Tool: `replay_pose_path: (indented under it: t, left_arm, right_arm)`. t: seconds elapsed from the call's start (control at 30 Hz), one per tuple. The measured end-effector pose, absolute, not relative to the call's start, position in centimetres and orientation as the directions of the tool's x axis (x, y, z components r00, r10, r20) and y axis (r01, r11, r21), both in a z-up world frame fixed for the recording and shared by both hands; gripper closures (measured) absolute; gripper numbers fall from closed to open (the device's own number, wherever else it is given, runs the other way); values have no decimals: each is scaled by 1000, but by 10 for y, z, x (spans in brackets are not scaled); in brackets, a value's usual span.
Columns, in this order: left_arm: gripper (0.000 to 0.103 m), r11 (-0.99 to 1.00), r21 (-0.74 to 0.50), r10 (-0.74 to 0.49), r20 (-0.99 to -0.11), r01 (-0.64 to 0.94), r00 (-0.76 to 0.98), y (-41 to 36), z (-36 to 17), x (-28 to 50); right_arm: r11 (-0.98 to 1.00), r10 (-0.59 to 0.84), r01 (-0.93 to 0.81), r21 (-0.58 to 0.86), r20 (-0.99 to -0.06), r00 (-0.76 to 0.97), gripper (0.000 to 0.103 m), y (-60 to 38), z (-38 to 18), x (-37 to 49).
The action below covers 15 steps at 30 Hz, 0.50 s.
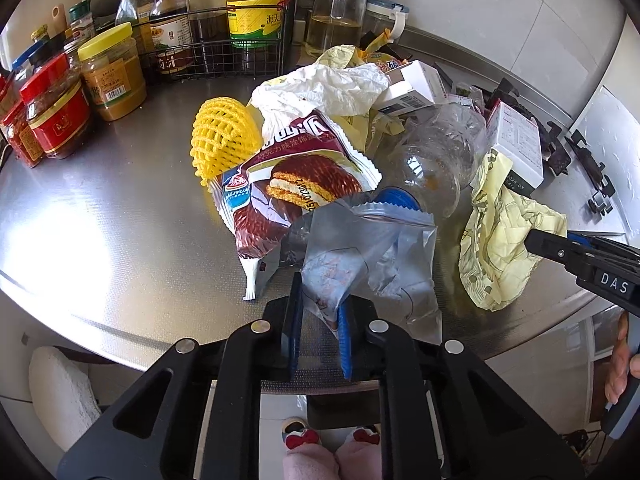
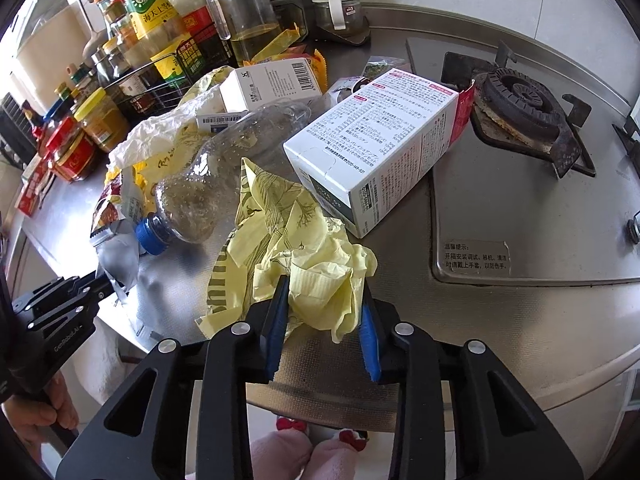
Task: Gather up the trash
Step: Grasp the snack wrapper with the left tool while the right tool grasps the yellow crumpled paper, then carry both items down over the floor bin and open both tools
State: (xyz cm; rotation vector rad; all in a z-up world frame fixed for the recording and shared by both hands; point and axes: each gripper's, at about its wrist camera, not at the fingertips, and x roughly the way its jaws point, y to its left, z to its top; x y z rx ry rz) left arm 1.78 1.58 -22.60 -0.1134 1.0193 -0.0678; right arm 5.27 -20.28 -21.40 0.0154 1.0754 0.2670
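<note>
Trash is heaped on a steel counter (image 1: pixel 120 240). My left gripper (image 1: pixel 320 312) is shut on a clear grey plastic bag (image 1: pixel 372 264) at the counter's front edge. Behind it lie a brown chocolate-pie wrapper (image 1: pixel 296 188), a yellow foam fruit net (image 1: pixel 220 140), a crushed clear bottle (image 1: pixel 436 160) with a blue cap, white crumpled paper (image 1: pixel 320 92) and white boxes (image 1: pixel 516 140). My right gripper (image 2: pixel 324 312) is shut on a crumpled pale yellow wrapper (image 2: pixel 316 264), which also shows in the left wrist view (image 1: pixel 504 240). A large white box (image 2: pixel 380 140) lies just behind it.
Jars and sauce bottles (image 1: pixel 104 76) and a wire rack (image 1: pixel 208 48) stand at the back left. A gas hob with a black burner (image 2: pixel 520 100) is on the right. The counter's front edge (image 2: pixel 520 380) is close to both grippers.
</note>
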Motion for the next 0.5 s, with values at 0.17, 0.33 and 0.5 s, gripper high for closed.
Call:
replay_pose_path:
  t: [0.17,0.33,0.5]
  left_arm:
    - [95,989,-148,-122,-834,-6,538,17,-217,10]
    - [97,987,-158,-126,-823,-11,554,16,-201,-3]
    - [97,985,-170,-136,-811,-6,570,9,-182,-26]
  right_arm:
    - [961,255,-213,177,-862,437,81,-206,-208,47]
    - [959,265,-212,186,-851,454,82,-215,-197,34]
    - [952,289,-230,200,-834,470,82,-228,-182,10]
